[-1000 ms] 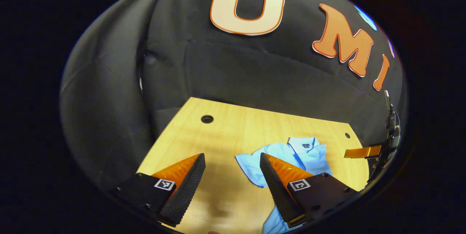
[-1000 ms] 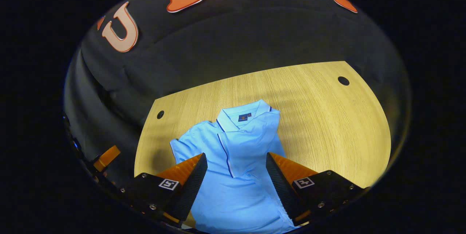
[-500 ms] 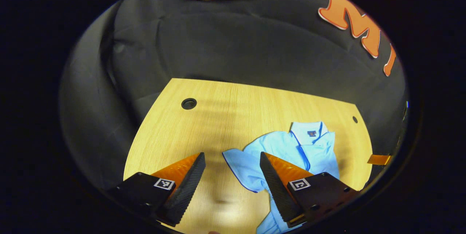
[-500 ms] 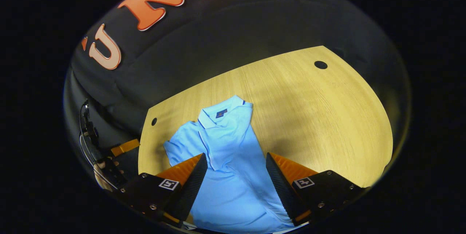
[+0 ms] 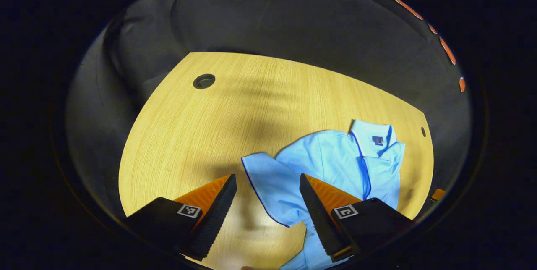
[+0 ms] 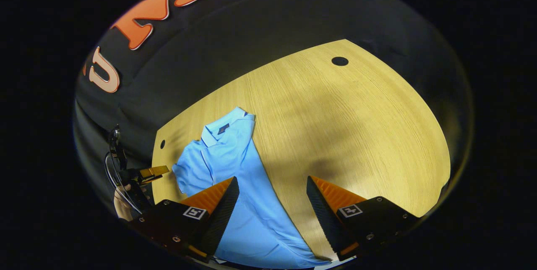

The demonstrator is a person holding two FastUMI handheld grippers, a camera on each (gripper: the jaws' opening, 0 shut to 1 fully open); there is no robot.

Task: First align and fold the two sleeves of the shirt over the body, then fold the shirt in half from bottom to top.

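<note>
The light blue short-sleeved polo shirt [image 5: 335,165] is smooth, matt knit cloth; the pale wooden table [image 6: 356,127] shows fine straight grain with a satin finish.

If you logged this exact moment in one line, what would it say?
light blue polo shirt: flat on wooden table | right sleeve folded | left sleeve spread | left tool: open | right tool: open

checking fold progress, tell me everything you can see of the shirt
The shirt is a light blue polo of soft knit with dark piping. It lies flat on the wooden table, collar away from the person. One sleeve is already folded over the body; the other sleeve is spread out. Neither gripper touches it.
</note>
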